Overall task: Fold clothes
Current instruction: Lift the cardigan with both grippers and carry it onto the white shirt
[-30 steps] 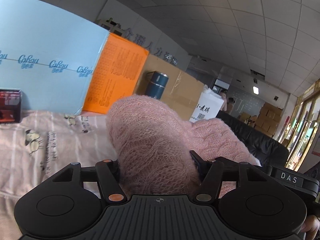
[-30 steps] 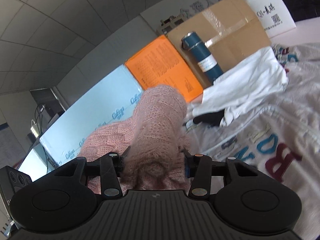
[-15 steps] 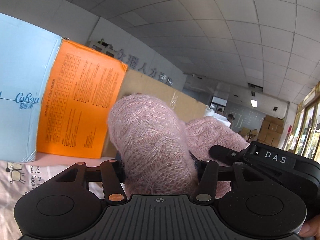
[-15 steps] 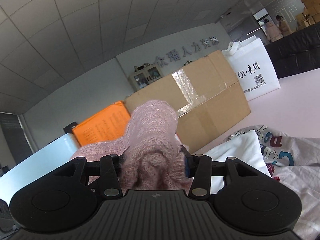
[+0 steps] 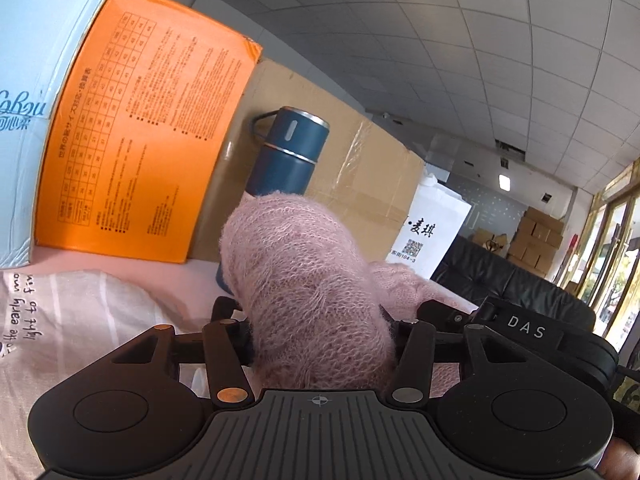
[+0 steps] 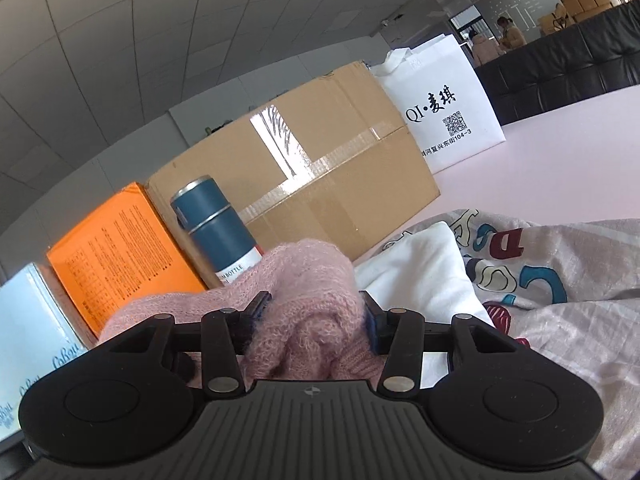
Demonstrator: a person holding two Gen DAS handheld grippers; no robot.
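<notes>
Two tools grasp one pink knit sweater [image 5: 308,280]; left tool [image 5: 320,332] is clenched on a thick bunched fold that rises between its fingers toward 12 o'clock, and the right tool [image 6: 316,320] is likewise clenched on a bunched fold of the same sweater [image 6: 312,280]; the knit fills the gap between the fingers in both views, and the rest of the garment trails off at 3 o'clock of the left tool and at 9 o'clock of the right tool. Left wrist view: blue thermos bottle [image 5: 288,156] stands upright at 12 o'clock behind the sweater, against a taped cardboard box [image 5: 360,184]; orange box [image 5: 148,128] at 10 o'clock, light-blue box [image 5: 28,100] at 9 o'clock, white bag [image 5: 432,228] at 2 o'clock; striped pink cloth with printed words [image 5: 60,320] lies at 8 o'clock on the pink tabletop [image 5: 192,276]; the other tool's body, marked DAS [image 5: 528,328], shows at 3 o'clock. Right wrist view: bottle [image 6: 216,232] at 11 o'clock, cardboard box [image 6: 312,184] at 12 o'clock, white bag [image 6: 440,112] at 1 o'clock; white garment [image 6: 420,268] just beside the sweater at 2 o'clock; lettered grey cloth [image 6: 560,280] at 3 o'clock; black sofa [image 6: 560,68] beyond the tabletop [image 6: 560,160].
</notes>
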